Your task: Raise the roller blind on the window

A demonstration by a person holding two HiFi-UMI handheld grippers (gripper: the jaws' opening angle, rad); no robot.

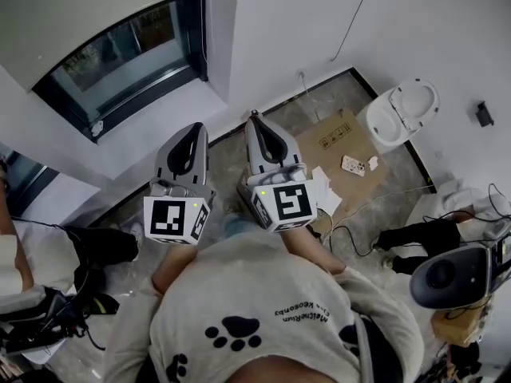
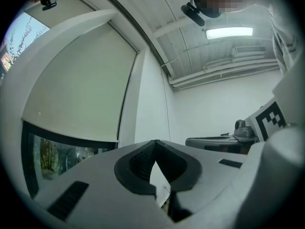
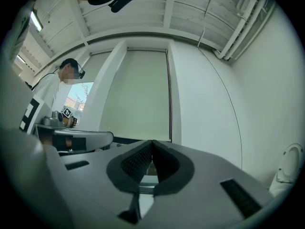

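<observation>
Far left and up ahead, the roller blind (image 1: pixel 88 10) hangs flat over the window, drawn most of the way down. Its cloth runs top to bottom and its bottom edge (image 2: pixel 71 138) lies level across the frame, side to side, with a strip of bare glass (image 1: pixel 132 54) under it. Next along, my left claw (image 1: pixel 195 128), jaws pinched together with nothing between them, points at the wall just right of the blind, clear of it. Right beside it is my right claw (image 1: pixel 256 119), jaws likewise closed on nothing, aimed in its own view at the blind's lower right corner. Further right on the floor lies a flat sheet of cardboard (image 1: pixel 335 138), then a white toilet (image 1: pixel 403 110) against the wall
</observation>
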